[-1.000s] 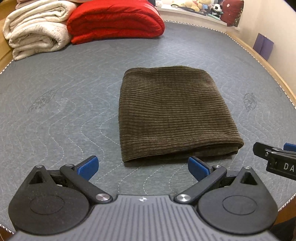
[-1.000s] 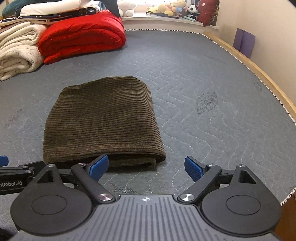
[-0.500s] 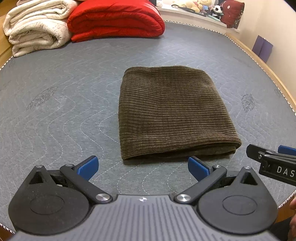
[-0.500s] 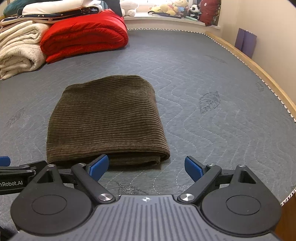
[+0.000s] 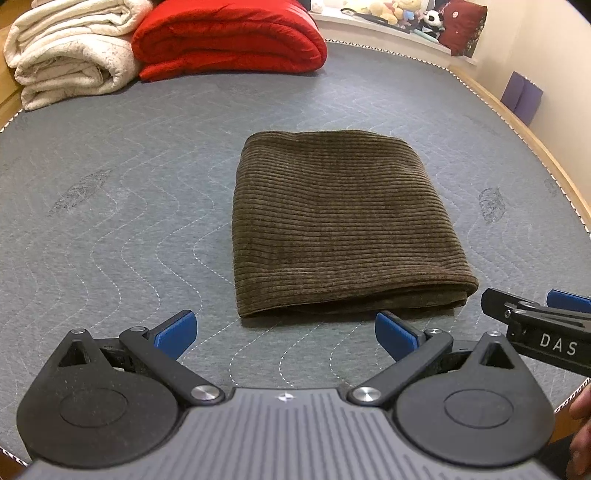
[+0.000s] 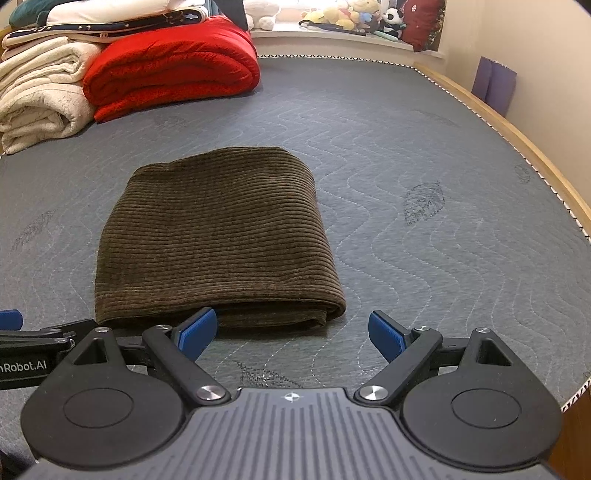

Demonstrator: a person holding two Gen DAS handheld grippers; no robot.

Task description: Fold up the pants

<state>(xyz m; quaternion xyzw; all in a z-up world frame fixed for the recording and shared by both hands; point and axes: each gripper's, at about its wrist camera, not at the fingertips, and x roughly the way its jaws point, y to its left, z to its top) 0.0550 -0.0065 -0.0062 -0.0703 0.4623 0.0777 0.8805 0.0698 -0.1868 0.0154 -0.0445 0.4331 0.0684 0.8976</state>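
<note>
The brown corduroy pants (image 5: 340, 225) lie folded into a compact rectangle on the grey quilted mattress (image 5: 110, 206), with the layered fold edges facing me. They also show in the right wrist view (image 6: 214, 240). My left gripper (image 5: 284, 330) is open and empty, just short of the pants' near edge. My right gripper (image 6: 291, 330) is open and empty, near the pants' near right corner. Each gripper's side shows at the edge of the other's view.
A folded red duvet (image 5: 229, 37) and cream blankets (image 5: 70, 51) are stacked at the far left of the mattress. Plush toys (image 6: 347, 16) sit on the far sill. The wooden bed rim (image 6: 517, 144) runs along the right, with a purple item (image 6: 496, 88) by the wall.
Both grippers have drawn back slightly toward me from the folded pants and stay open. The pants have not moved.
</note>
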